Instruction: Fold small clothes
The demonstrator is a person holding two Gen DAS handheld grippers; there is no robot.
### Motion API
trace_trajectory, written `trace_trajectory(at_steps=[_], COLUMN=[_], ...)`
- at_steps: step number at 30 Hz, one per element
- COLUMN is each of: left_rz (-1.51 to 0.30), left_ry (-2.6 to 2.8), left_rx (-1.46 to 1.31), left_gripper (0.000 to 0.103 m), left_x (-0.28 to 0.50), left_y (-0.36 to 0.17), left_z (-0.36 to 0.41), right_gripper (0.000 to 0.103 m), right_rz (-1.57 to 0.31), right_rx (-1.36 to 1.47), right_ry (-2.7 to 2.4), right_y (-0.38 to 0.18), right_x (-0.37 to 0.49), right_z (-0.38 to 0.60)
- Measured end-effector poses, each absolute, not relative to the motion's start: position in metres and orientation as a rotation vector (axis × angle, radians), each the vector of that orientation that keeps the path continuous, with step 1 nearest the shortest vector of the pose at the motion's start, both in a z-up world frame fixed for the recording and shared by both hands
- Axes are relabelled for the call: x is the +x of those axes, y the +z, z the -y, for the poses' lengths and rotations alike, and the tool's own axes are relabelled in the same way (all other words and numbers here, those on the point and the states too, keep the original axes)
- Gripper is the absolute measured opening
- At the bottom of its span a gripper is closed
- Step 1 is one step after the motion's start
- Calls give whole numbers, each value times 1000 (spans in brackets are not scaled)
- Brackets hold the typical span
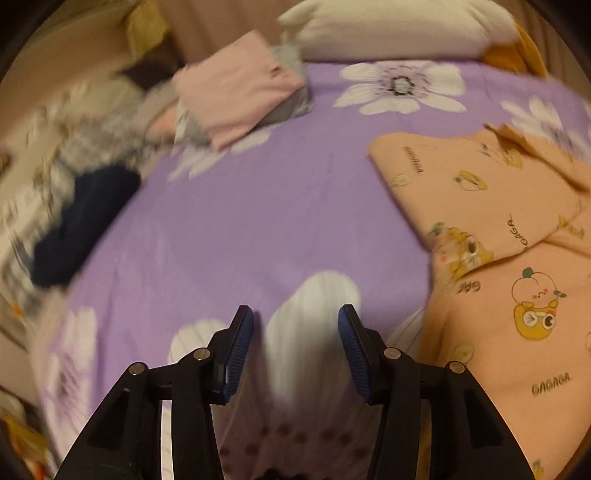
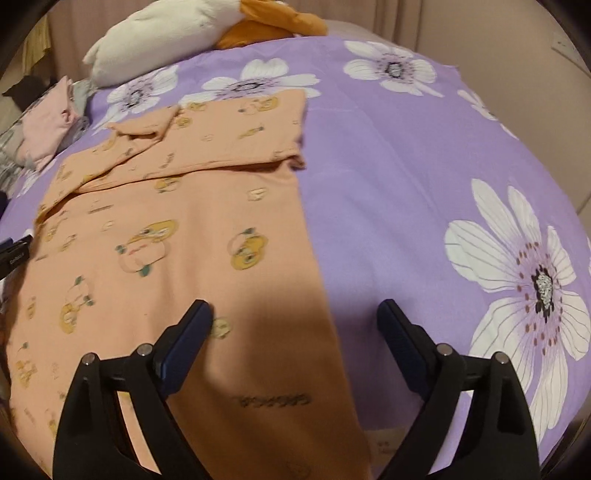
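An orange garment with cartoon prints (image 2: 177, 229) lies flat on the purple flowered bedsheet (image 2: 388, 166), its top part folded down over the body. In the left wrist view it lies at the right (image 1: 498, 221). My right gripper (image 2: 295, 310) is open and empty, low over the garment's right edge, one finger over cloth and one over sheet. My left gripper (image 1: 295, 314) is open and empty over bare sheet (image 1: 258, 206), to the left of the garment.
A folded pink garment (image 1: 240, 88) lies on a stack at the back left, also seen in the right wrist view (image 2: 48, 122). A blurred heap of clothes with a dark piece (image 1: 85, 218) lies left. A white pillow (image 1: 399, 26) and an orange cushion (image 2: 273, 22) lie at the bed's head.
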State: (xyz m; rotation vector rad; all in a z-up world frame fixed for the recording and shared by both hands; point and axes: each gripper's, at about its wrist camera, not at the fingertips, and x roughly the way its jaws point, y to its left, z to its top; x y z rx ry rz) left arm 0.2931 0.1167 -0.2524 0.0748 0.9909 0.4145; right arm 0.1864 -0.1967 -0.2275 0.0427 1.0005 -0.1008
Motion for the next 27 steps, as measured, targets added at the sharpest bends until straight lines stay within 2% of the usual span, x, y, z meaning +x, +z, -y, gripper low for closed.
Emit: trace_trajectory(at_steps=[4, 8, 11, 12, 15, 16, 18, 19, 20, 21, 22, 24, 27], left_rz=[-1005, -838, -926, -974, -953, -963, -980, -987, -989, -987, -986, -977, -977], left_ry=[286, 47, 186, 200, 158, 142, 127, 122, 117, 116, 120, 141, 145], left_rx=[-38, -53, 213, 229, 119, 62, -63, -104, -125, -132, -117, -79, -86], left_gripper=[51, 51, 51, 51, 51, 52, 65, 67, 67, 68, 68, 68, 68], left_x=[293, 282, 307, 314, 315, 317, 322, 324, 323, 323, 326, 325, 327], left_y=[-241, -210, -241, -257, -251, -251, -255, -256, -258, -258, -258, -258, -259], left_z=[-104, -69, -45, -45, -59, -67, -89, -95, -91, -91, -87, -80, -81], right_gripper=[86, 86, 86, 87, 91, 91, 88, 86, 66, 28, 14, 5, 5], right_rz=[-932, -930, -950, -944, -958, -963, -975, -991, -1003, -1017, -1028, -983, -916], right_rx=[57, -109, -149, -159, -220, -260, -298, -309, -297, -255, -168, 12, 108], right_ry=[62, 142, 164, 212, 265, 237, 162, 128, 108, 102, 100, 99, 74], right_y=[-193, -173, -168, -168, -181, -192, -211, -221, -230, -236, -240, -235, -212], right_x=[203, 268, 313, 326, 364, 379, 399, 408, 417, 424, 428, 424, 408], right_z=[180, 136, 100, 85, 46, 32, 19, 18, 18, 20, 29, 48, 76])
